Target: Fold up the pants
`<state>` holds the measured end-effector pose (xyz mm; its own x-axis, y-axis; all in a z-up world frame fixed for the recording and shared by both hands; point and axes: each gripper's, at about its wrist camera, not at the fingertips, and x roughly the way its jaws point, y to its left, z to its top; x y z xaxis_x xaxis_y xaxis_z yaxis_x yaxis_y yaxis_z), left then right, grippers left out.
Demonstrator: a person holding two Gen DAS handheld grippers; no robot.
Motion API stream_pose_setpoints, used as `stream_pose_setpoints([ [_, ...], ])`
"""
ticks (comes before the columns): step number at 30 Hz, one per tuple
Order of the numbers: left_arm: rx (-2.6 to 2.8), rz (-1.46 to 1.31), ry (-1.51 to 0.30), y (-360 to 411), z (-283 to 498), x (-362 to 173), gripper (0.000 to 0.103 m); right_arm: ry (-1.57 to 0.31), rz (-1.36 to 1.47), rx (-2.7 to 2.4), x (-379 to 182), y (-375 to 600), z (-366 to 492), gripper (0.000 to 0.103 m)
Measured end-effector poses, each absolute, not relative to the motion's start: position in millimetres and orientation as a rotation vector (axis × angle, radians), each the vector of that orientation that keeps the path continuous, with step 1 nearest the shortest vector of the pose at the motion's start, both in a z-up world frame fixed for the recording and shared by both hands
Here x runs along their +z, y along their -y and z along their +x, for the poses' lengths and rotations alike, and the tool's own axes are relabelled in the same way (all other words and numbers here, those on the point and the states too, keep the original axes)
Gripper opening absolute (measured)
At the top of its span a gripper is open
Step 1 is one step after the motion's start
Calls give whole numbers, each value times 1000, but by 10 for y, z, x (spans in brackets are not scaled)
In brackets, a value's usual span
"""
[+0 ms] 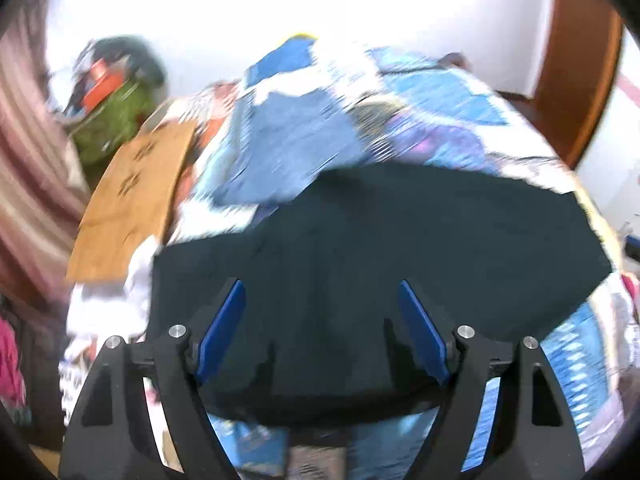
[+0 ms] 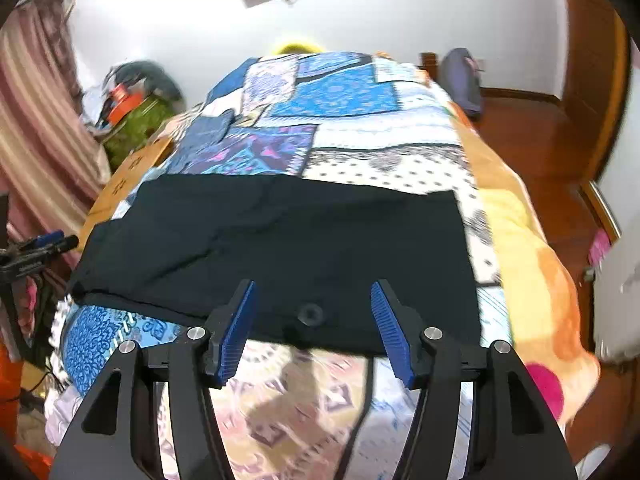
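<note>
Black pants lie folded flat across a patchwork quilt on a bed. They also show in the left wrist view, which is blurred. My right gripper is open and empty, just above the near edge of the pants, where a round button shows. My left gripper is open and empty over the near part of the pants.
A brown board lies along the bed's left side. A green bundle with an orange box sits at the far left by striped curtains. Wooden floor and a door frame are on the right. An orange-yellow blanket hangs off the right edge.
</note>
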<state>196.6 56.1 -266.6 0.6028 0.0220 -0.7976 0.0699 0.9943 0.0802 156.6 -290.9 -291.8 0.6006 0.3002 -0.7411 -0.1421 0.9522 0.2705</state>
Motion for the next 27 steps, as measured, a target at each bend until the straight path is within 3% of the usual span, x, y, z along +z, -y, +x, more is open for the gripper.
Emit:
stream_pose_setpoints([
  [6, -199, 138, -923, 167, 2209, -2565, 79, -899, 251, 175, -3084, 3135, 1400, 59],
  [14, -292, 285, -1042, 990, 2434, -3093, 79, -984, 466, 136, -3584, 3437, 1381, 59],
  [27, -271, 250, -1068, 1100, 2661, -3333, 81, -907, 733, 109, -3791, 3687, 1546, 62],
])
